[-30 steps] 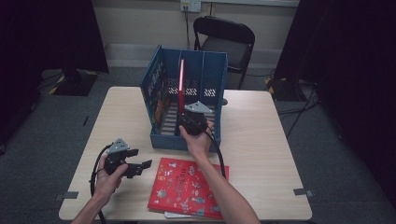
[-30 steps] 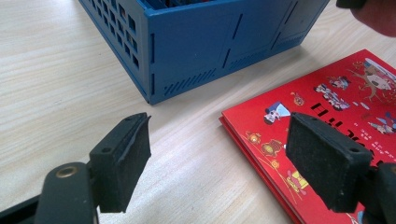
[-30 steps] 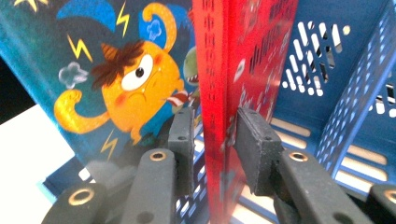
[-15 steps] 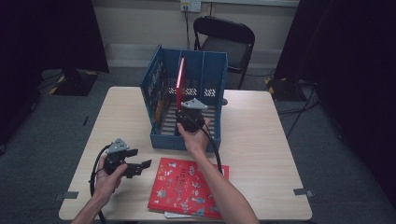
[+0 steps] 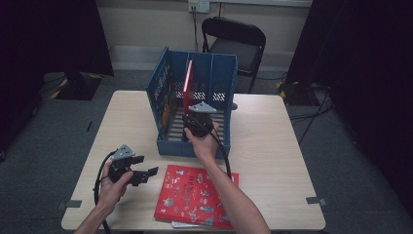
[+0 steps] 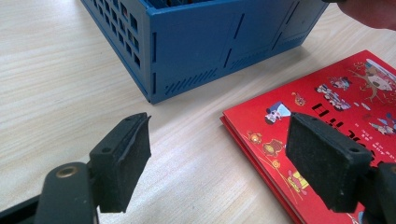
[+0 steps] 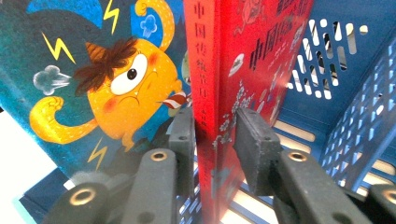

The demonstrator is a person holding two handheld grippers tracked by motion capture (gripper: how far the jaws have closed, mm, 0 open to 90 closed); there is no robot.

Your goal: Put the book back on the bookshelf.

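A: Step in hand, as I read it: standing the red book (image 5: 187, 84) upright in the blue crate (image 5: 221, 78); right hand-held gripper (image 5: 195, 122) is inside the crate's open front, jaws either side of the book's lower edge.

B: Grip? The right gripper view shows the spine (image 7: 205, 93) running up between the pads; left pad close against it; right pad (image 7: 254, 140) showing a sliver of gap; jaws have just been opening a little, book between them; I'd call it released or nearly so, not clamped.

A: Agreed; the book stands near-vertical, beside a blue-covered book (image 7: 93, 84) with a yellow cartoon face, which leans on the crate's left wall.

B: Left hand-held gripper (image 5: 141, 168) rests low over the counter (image 5: 272, 146), jaws wide apart, nothing between; a second red book (image 5: 195, 195) lies flat just beside it, near the counter's front edge.

A: Next move, my guess: back the right gripper straight out without tipping the standing book; then the flat one needs an edge lifted before any jaw can take it.
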